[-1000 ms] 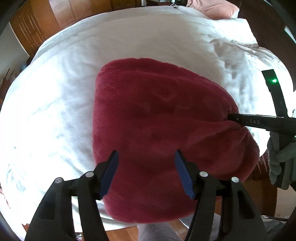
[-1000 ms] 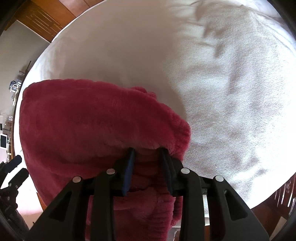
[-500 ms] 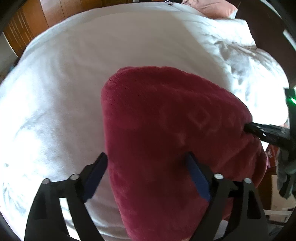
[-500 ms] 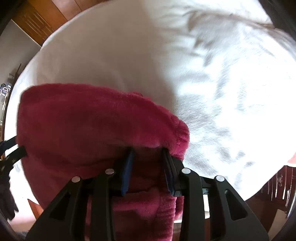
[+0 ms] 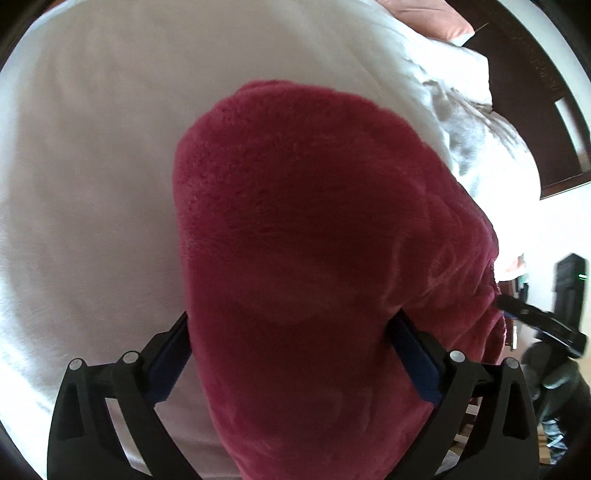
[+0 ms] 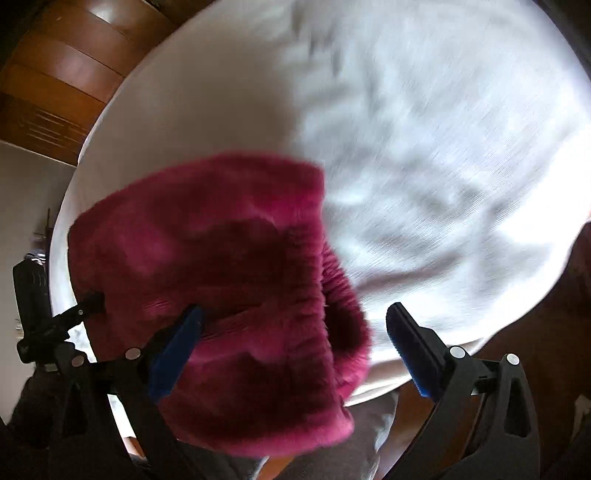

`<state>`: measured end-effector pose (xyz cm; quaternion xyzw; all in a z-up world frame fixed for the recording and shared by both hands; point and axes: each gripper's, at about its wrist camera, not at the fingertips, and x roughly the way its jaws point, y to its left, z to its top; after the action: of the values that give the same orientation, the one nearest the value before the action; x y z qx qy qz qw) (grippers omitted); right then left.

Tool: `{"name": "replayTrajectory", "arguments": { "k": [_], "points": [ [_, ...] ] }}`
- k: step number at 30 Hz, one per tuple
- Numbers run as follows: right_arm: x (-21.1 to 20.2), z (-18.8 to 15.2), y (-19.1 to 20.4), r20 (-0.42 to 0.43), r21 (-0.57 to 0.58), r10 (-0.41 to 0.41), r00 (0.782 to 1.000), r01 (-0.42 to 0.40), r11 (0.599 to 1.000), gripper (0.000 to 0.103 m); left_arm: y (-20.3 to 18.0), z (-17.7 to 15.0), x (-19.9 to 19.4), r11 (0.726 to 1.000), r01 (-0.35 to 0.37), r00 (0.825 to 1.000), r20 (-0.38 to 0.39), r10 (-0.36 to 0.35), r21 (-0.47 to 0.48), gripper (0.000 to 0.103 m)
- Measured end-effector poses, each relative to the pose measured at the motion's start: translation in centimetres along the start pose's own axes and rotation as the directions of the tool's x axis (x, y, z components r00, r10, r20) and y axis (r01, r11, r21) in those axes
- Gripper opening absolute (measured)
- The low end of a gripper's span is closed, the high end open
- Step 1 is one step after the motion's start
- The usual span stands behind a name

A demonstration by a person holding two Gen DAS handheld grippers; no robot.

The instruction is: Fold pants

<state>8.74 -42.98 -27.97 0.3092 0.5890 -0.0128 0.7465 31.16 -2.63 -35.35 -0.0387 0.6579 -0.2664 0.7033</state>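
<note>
The pants [image 5: 314, 258] lie folded on the bed cover [image 5: 92, 184], at its near edge, with part hanging over that edge. Your left gripper [image 5: 291, 354] straddles their near end, jaws opening, fabric between them. Your right gripper [image 6: 295, 339] stands at their right end, jaws opening, fabric between them but clear of its right finger [image 6: 410, 343]. A pillow [image 5: 436, 22] lies behind, far right.

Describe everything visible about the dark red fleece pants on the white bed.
The dark red fleece pants look plush and thick, folded into a compact bundle. They lie on the white bed cover near its edge, and part hangs over. A ribbed, gathered band shows at one end in the right wrist view. Both the left gripper and right gripper are opening, with cloth between the fingers.
</note>
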Motion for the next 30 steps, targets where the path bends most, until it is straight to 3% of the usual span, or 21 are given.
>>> {"name": "replayTrajectory", "arguments": {
  "k": [9,15,17,19,21,24,30],
  "points": [
    [6.4,3.0,2.1,-0.156,-0.077,0.065,0.986,-0.078,0.994,0.099,2.5,-0.3,0.9,0.981,0.133,0.990,-0.020,-0.138,-0.142,0.098],
    [8.8,3.5,4.0,-0.255,-0.102,0.128,0.958,-0.158,0.982,0.064,3.7,-1.7,1.6,0.914,0.248,0.967,0.018,-0.256,-0.321,0.096],
    [8.4,3.9,5.1,-0.288,-0.128,0.131,0.949,-0.174,0.976,0.051,3.3,-1.9,1.1,0.912,0.242,0.969,0.037,-0.244,-0.331,0.089],
    [7.8,4.6,5.7,-0.313,-0.150,0.144,0.939,-0.199,0.968,0.045,3.1,-1.9,0.7,0.907,0.243,0.969,0.048,-0.241,-0.344,0.077],
    [6.8,5.4,6.5,-0.324,-0.183,0.162,0.932,-0.230,0.956,0.042,3.4,-1.8,-0.5,0.902,0.245,0.969,0.059,-0.240,-0.355,0.062],
    [5.1,6.3,7.6,-0.324,-0.212,0.202,0.924,-0.279,0.936,0.041,3.1,-1.6,-2.3,0.893,0.258,0.966,0.090,-0.243,-0.369,0.049],
    [1.3,11.0,10.6,-0.242,-0.286,0.288,0.927,-0.352,0.891,0.041,2.2,1.1,-5.9,0.880,0.293,0.952,0.202,-0.232,-0.374,0.047]
  ]
}}
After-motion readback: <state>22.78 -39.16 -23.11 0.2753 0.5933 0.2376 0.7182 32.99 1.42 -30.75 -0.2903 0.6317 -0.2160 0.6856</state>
